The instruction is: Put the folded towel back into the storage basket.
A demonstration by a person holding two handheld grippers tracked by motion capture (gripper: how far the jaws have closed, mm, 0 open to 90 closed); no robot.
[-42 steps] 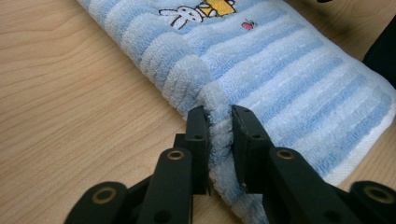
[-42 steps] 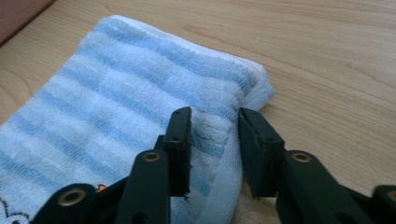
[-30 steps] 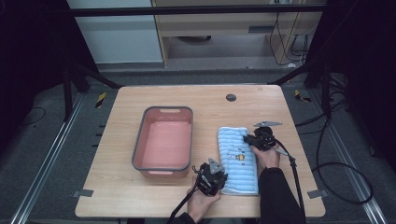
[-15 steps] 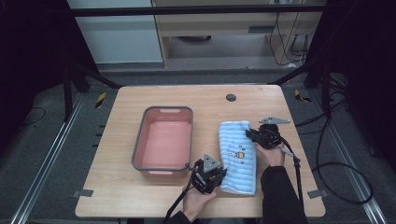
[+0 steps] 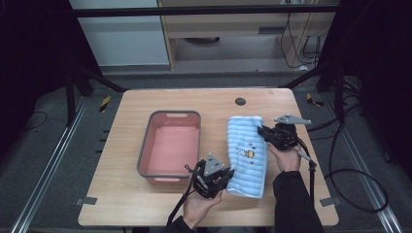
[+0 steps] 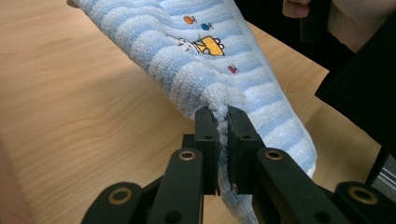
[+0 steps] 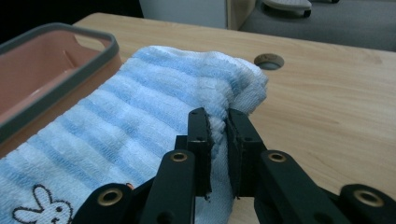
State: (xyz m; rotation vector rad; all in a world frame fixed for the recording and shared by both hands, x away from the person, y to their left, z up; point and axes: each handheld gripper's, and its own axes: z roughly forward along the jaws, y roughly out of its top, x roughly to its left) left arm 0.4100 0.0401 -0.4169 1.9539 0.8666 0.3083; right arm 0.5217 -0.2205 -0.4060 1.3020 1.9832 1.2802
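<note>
At the near edge of the bench [image 5: 121, 204], the left tongs [image 5: 224, 175] are clamped on the near left corner of the blue striped towel [image 5: 245, 155] (a small cartoon print is seen at its middle). The towel is held stretched and partly raised off the bench, just right of the pink bin [image 5: 170, 145]. Farther off, its far right corner is pinched by the right tongs [image 5: 263, 130].

Both grippers black: left gripper [image 5: 227, 173], right gripper [image 5: 263, 130]. Each carries a grey three-cornered top plate and trails a black cable. Jaws flat, linkage arms with brass-ringed pivot holes. Dark sleeve [image 5: 294, 204] on right arm.
</note>
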